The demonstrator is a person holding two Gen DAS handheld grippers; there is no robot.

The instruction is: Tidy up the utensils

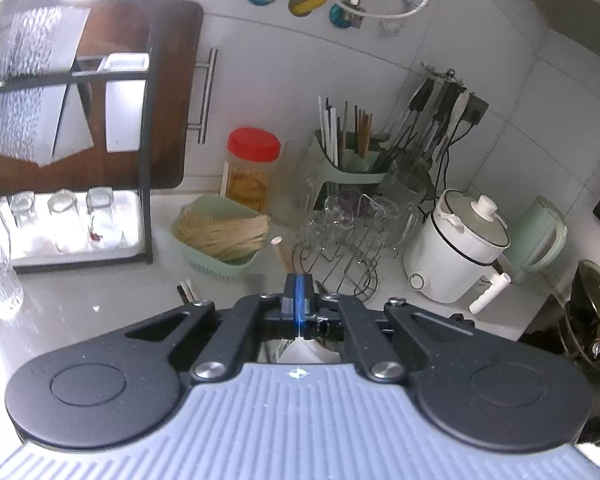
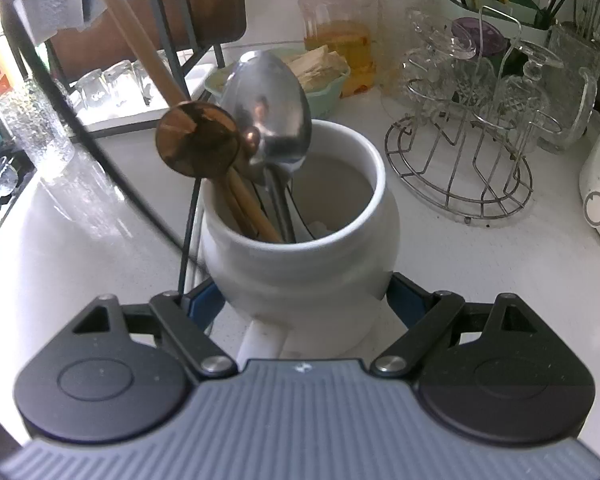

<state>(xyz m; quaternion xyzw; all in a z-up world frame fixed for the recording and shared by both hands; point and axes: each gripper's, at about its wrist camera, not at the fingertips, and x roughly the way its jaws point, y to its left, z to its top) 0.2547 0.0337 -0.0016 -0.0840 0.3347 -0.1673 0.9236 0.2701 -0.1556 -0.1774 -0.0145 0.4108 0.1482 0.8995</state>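
In the right wrist view a white ceramic jar (image 2: 300, 256) stands on the white counter with a steel spoon (image 2: 274, 108), a copper-coloured spoon (image 2: 198, 140) and wooden sticks in it. My right gripper (image 2: 300, 300) has its blue-padded fingers on both sides of the jar's belly, closed against it. In the left wrist view my left gripper (image 1: 299, 300) is shut on a wooden stick (image 1: 281, 254) that pokes up past the fingertips. Part of the white jar (image 1: 300, 350) shows below the left fingers.
A green basket of sticks (image 1: 220, 234), a red-lidded jar (image 1: 252, 170), a green utensil caddy with chopsticks (image 1: 348, 160), a wire glass rack (image 2: 460, 160), a white electric pot (image 1: 456, 248), a kettle (image 1: 540, 232) and a black shelf with glasses (image 1: 72, 216) stand around.
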